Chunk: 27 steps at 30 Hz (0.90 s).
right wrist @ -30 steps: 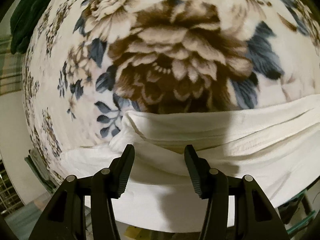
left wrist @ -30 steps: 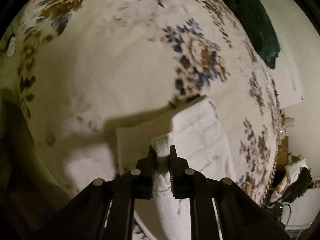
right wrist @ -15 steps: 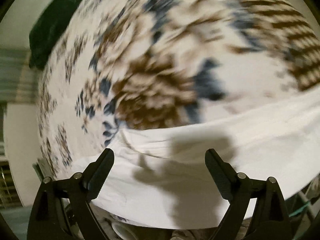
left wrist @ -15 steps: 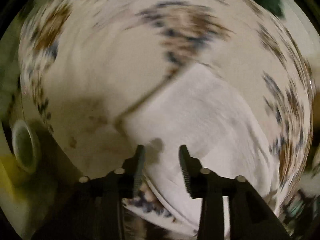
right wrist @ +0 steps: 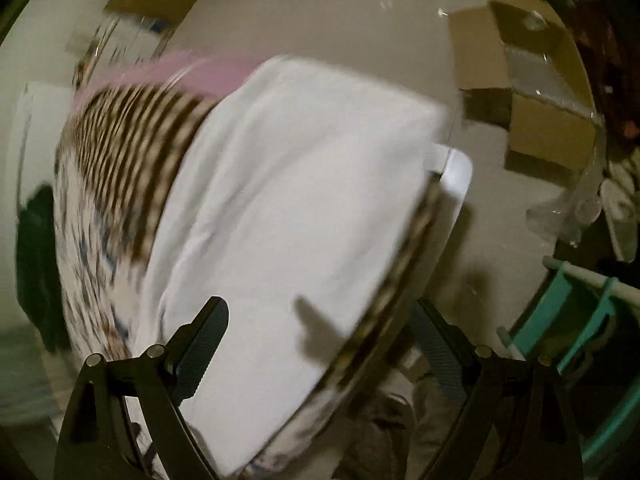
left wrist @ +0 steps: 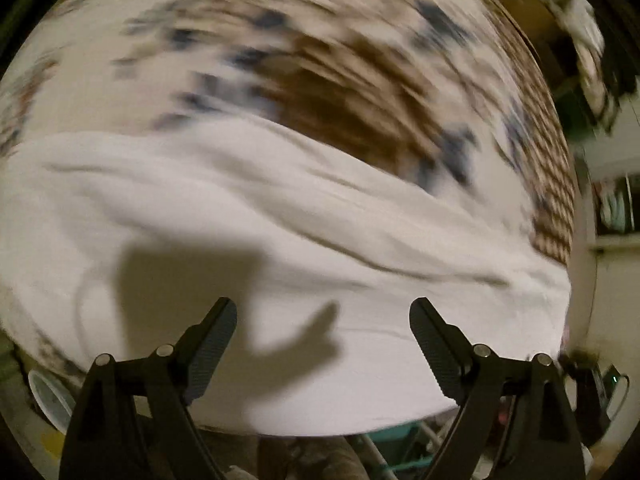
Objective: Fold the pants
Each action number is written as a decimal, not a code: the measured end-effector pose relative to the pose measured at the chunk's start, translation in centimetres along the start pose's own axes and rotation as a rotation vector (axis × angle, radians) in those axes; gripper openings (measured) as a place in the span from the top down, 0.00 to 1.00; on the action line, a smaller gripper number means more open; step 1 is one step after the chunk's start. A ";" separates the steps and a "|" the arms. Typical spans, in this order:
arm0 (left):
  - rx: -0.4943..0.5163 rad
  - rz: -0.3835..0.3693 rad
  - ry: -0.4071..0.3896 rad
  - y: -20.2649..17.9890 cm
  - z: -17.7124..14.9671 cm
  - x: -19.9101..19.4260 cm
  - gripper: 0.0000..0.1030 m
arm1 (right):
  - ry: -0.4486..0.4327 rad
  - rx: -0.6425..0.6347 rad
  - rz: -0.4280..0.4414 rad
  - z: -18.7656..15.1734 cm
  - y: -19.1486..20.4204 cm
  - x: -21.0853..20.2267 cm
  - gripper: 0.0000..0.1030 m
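Observation:
The white pants (left wrist: 280, 240) lie folded flat on the floral blanket (left wrist: 320, 60), along its near edge. In the right wrist view the pants (right wrist: 288, 208) show as a long white rectangle running away from me. My left gripper (left wrist: 323, 312) is wide open and empty, hovering over the near edge of the pants. My right gripper (right wrist: 320, 314) is wide open and empty, above one end of the pants at the bed's edge. Both views are motion-blurred.
A pink cloth (right wrist: 192, 72) and a dark green garment (right wrist: 36, 264) lie on the bed beyond the pants. Cardboard boxes (right wrist: 532, 92) stand by the wall. A teal rack (right wrist: 580, 312) is at the lower right. A white cup (left wrist: 50, 400) sits low on the left.
My left gripper let go of the white fabric, opened wide and swung to face the pants' long side. My right gripper opened wider and swung right, toward the bed's edge.

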<state>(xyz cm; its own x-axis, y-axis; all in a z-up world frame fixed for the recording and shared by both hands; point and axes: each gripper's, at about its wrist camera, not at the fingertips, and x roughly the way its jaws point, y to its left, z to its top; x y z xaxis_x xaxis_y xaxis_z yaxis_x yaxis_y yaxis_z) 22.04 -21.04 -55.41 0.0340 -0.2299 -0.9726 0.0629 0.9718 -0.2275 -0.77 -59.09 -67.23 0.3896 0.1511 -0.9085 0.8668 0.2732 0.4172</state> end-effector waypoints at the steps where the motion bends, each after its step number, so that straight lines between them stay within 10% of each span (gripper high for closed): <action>1: 0.033 0.009 0.014 -1.7 -0.4 0.8 0.14 | -0.002 0.020 0.027 0.9 -1.4 0.4 0.09; 10: 0.218 0.091 0.040 -10.6 -0.9 3.3 0.14 | -0.170 -0.037 0.057 8.6 -2.0 -2.1 0.11; 18: 0.244 0.076 -0.030 -17.2 3.4 4.3 0.14 | 0.004 -0.382 -0.048 15.9 6.4 3.4 0.13; 22: 0.248 0.058 -0.025 -19.6 5.0 5.2 0.14 | 0.070 -0.476 -0.107 16.3 8.1 4.9 0.87; 27: 0.253 0.045 -0.013 -19.0 4.7 5.1 0.14 | -0.070 -0.557 -0.076 14.9 10.4 2.1 0.93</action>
<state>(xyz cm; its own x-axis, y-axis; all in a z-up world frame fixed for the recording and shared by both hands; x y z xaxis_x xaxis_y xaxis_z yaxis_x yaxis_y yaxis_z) 25.67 -40.98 -55.84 0.0552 -0.1893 -0.9804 0.3083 0.9371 -0.1635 13.75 -70.08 -65.20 0.3690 0.0533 -0.9279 0.6053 0.7439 0.2834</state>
